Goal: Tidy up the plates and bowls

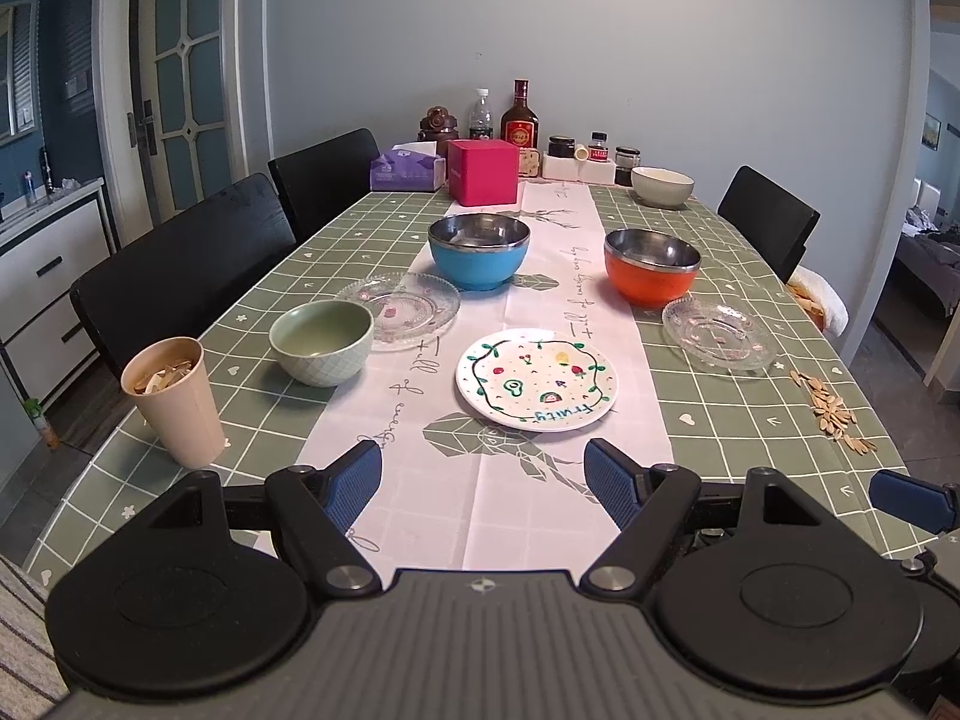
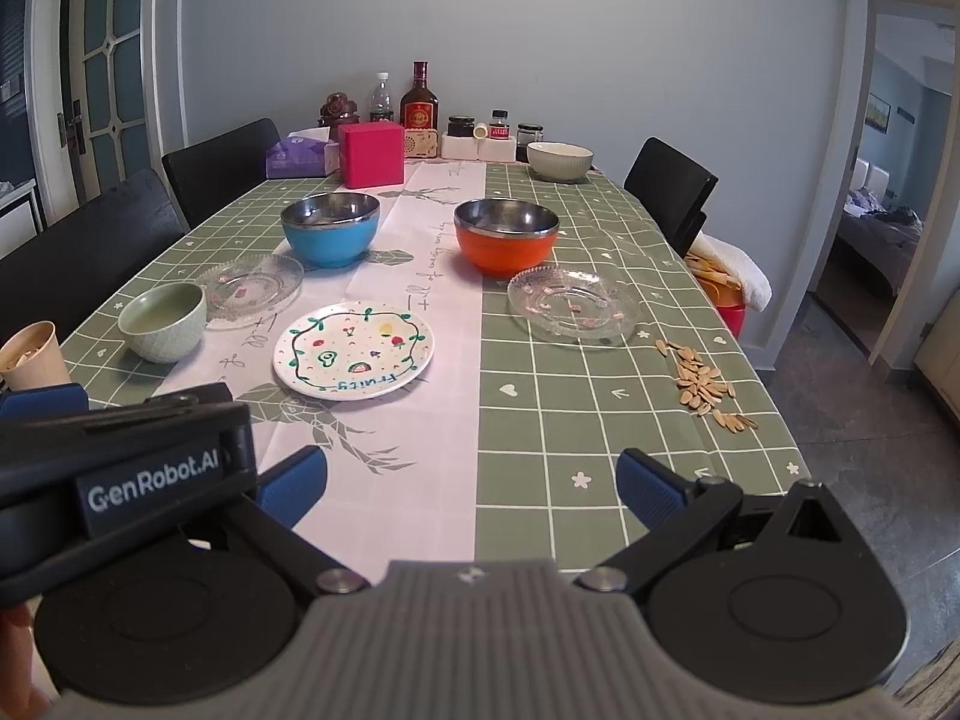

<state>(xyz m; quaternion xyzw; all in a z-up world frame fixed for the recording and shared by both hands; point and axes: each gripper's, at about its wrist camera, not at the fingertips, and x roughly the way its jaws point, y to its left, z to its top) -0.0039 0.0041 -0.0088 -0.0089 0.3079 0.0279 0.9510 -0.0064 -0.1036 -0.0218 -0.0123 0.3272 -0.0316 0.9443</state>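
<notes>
A white painted plate [image 1: 536, 381] [image 2: 353, 350] lies on the runner nearest me. A green bowl [image 1: 322, 342] [image 2: 163, 321] sits left of it, touching a glass plate [image 1: 403, 309] [image 2: 252, 285]. A second glass plate [image 1: 720, 333] [image 2: 573, 305] lies right. A blue bowl [image 1: 479, 251] [image 2: 330, 228], an orange bowl [image 1: 651, 266] [image 2: 506, 234] and a far white bowl [image 1: 662, 186] [image 2: 560, 161] stand behind. My left gripper [image 1: 483, 480] and right gripper [image 2: 471, 486] are open and empty above the near table edge.
A beige cup [image 1: 174, 399] of shells stands at the left edge. Loose seeds [image 1: 831, 411] [image 2: 702, 384] lie at the right edge. A pink box [image 1: 483, 171], tissue box [image 1: 405, 168], bottles and jars line the far end. Black chairs [image 1: 186, 264] flank the table.
</notes>
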